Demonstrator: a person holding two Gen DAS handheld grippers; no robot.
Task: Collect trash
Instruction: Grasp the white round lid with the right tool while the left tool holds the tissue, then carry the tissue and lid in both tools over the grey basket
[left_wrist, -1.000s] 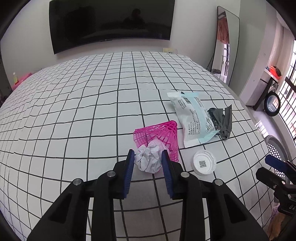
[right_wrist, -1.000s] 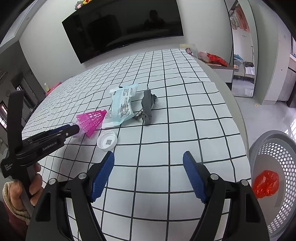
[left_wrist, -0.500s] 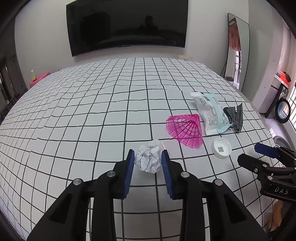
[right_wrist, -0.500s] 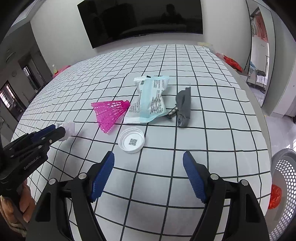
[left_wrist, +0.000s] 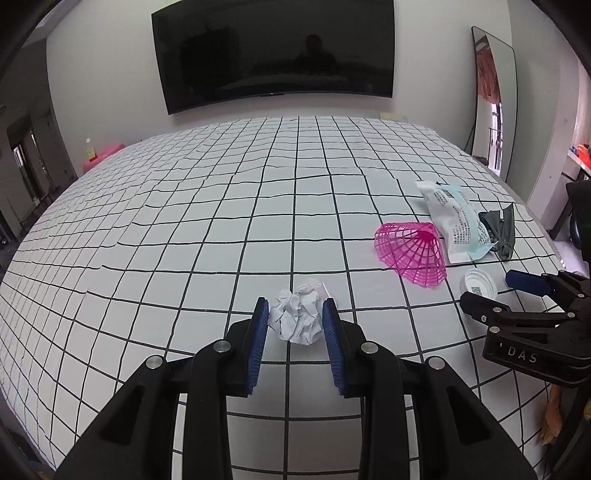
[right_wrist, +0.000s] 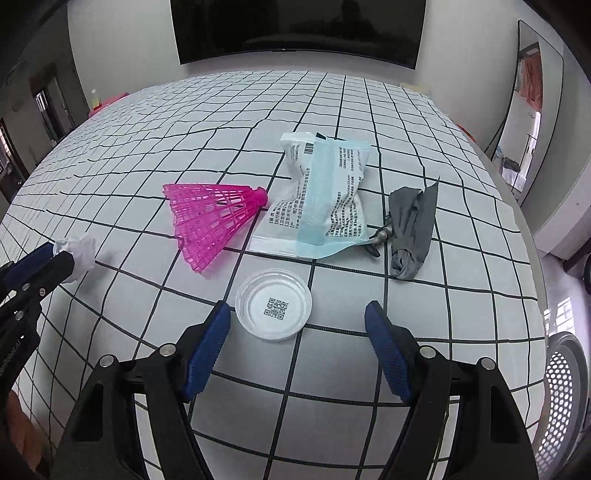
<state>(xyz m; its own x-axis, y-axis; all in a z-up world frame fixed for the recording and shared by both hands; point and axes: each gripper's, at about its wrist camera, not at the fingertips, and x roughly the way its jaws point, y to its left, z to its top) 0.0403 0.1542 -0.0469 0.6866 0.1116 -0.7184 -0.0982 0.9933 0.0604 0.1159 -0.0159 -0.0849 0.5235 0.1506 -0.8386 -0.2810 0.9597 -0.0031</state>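
Fingers on the left gripper (left_wrist: 294, 320) are clamped narrow around the crumpled paper ball (left_wrist: 300, 320), held just above the grid-patterned sheet (left_wrist: 207, 206). The right gripper (right_wrist: 297, 325) is spread wide with nothing in it, hovering right over the clear plastic lid (right_wrist: 273, 304) — that looks like the next pickup.

The lid's flat and low, so I'd come in steep and catch it across the rim, one pad each side. Close slowly, since thin plastic probably pops out if squeezed off-centre.

Farther back sit the pink shuttlecock (right_wrist: 212, 219), white-and-blue packet (right_wrist: 320, 195) and grey wrapper (right_wrist: 410, 229), all close together. Perforated bin (right_wrist: 565, 391) is off the right edge, so it's a short carry.
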